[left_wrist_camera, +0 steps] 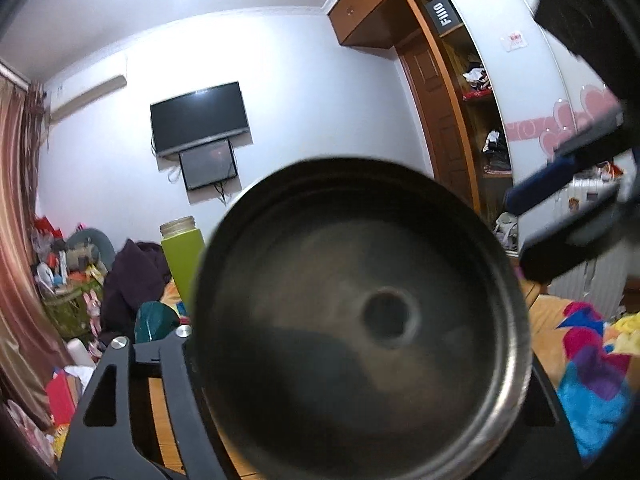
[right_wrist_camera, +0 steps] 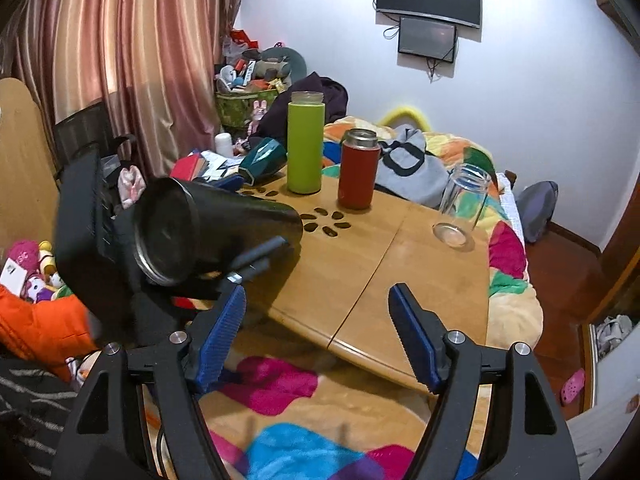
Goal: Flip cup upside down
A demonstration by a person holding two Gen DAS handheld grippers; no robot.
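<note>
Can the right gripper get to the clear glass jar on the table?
Probably yes. The right gripper is open and holds nothing, and the bare wooden table lies between it and the clear glass jar. The red bottle stands off to the left, out of the way.

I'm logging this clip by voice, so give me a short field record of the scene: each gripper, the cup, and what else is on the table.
left gripper: jaws shut on the black cup
black cup: held in the air, tipped on its side, steel-rimmed end toward the left camera
right gripper: jaws open, holding nothing, over the near table edge
wooden table: carries the other vessels
green bottle: upright, far side
red bottle: upright, right of the green bottle
glass jar: upright, lidless, near the right edge
</note>
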